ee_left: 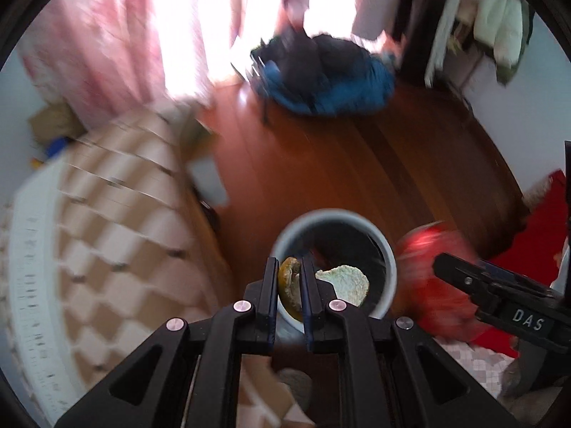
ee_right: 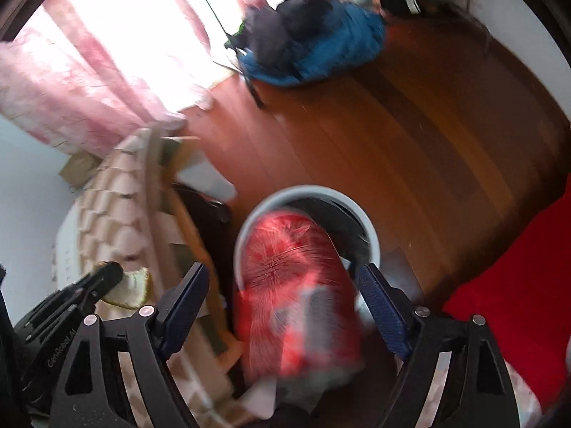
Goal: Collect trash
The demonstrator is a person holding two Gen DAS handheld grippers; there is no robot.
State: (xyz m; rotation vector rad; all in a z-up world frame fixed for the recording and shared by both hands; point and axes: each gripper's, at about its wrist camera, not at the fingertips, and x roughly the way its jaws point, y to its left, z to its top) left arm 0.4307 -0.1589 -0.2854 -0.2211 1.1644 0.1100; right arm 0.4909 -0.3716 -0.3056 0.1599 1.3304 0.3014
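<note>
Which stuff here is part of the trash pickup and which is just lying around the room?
Part of the job:
- orange peel, pinched in the left tool
- red snack bag, blurred, between the open fingers of the right tool
- grey bin

Just lying about:
- blue bag
- checked bedding
- pink curtain

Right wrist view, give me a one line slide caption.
Open right gripper with a blurred red snack bag between its fingers, above the grey trash bin on a wooden floor.

Red snack bag (ee_right: pixel 292 285) between open right gripper (ee_right: pixel 282 281) fingers, over bin (ee_right: pixel 371 235).
</note>
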